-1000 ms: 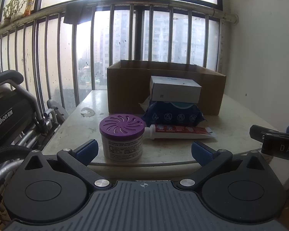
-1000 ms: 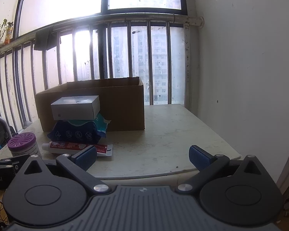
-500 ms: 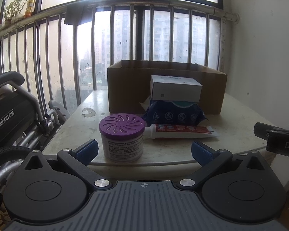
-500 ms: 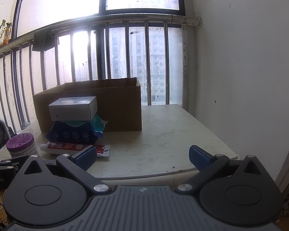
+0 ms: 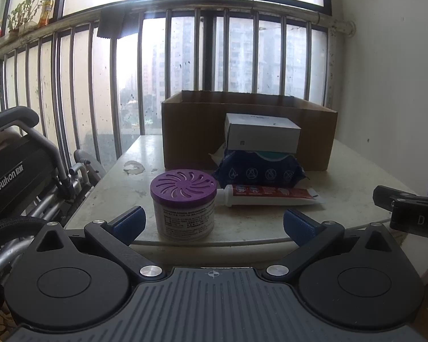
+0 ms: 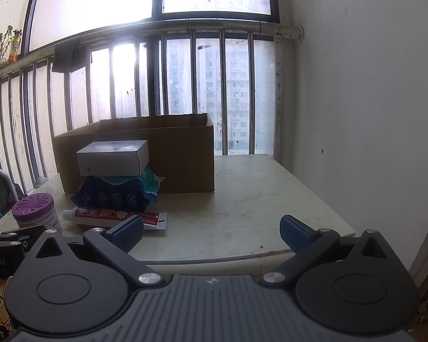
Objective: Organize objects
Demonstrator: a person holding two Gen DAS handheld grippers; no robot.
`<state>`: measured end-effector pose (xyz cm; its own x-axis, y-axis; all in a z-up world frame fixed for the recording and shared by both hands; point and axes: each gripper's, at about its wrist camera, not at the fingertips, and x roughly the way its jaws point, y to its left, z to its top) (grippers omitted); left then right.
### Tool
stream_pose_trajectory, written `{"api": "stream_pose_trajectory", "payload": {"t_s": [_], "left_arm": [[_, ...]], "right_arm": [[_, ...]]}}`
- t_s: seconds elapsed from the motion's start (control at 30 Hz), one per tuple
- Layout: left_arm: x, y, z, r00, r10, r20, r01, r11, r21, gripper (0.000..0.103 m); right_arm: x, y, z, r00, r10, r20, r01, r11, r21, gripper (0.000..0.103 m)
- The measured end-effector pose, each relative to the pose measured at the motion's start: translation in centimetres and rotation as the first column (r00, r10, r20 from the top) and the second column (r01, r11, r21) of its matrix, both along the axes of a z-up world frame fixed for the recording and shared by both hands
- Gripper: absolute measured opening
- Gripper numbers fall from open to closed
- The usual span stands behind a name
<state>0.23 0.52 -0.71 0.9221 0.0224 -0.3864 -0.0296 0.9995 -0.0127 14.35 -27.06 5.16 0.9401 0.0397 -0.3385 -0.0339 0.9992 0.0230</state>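
Both claws sit at the near edge of the counter, neither touching any item. Left claw: spread wide, blue pads apart, nothing between them; it is lined up roughly with the purple-lidded tub, which stands upright close to the near left edge of the counter, just ahead of the left pad. Right claw: also spread wide and empty, facing the bare right half of the counter; its body shows at the right edge of the left wrist view. Toothpaste tube lies flat, cap end toward the tub and very close to it; whether they touch cannot be told. In the right wrist view the tube's crimped end sits just behind the left pad of the right claw. Behind the tube, a dark blue soft pack rests on the counter, with a white carton stacked on top of it. Both stand right in front of the brown cardboard box, which is open at the top and placed toward the far side of the counter; its contents are not visible from either view. Behind the box: a barred window with high-rise buildings outside. Right of the counter: a plain white wall. Left of the counter: a folded wheelchair with lettering on its dark backrest. Potted plants stand on the upper ledge at far left.
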Motion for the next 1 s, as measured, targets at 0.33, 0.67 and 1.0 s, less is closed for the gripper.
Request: {"api": "stream_pose_trajectory", "payload": {"t_s": [0.33, 0.67, 1.0], "left_arm": [[0.09, -0.29, 0.01, 1.000, -0.013, -0.001, 0.013, 1.000, 0.004, 0.103], [0.02, -0.24, -0.08, 1.000, -0.006, 0.000, 0.006, 1.000, 0.009, 0.103], [-0.29, -0.50, 0.17, 1.000, -0.015, 0.011, 0.015, 1.000, 0.017, 0.103]], "right_arm": [[-0.08, -0.20, 0.02, 1.000, 0.002, 0.001, -0.002, 1.000, 0.005, 0.103], [-0.23, -0.11, 0.17, 1.000, 0.010, 0.002, -0.010, 1.000, 0.003, 0.103], [-0.07, -0.12, 0.18, 1.000, 0.012, -0.002, -0.011, 1.000, 0.005, 0.103]]}}
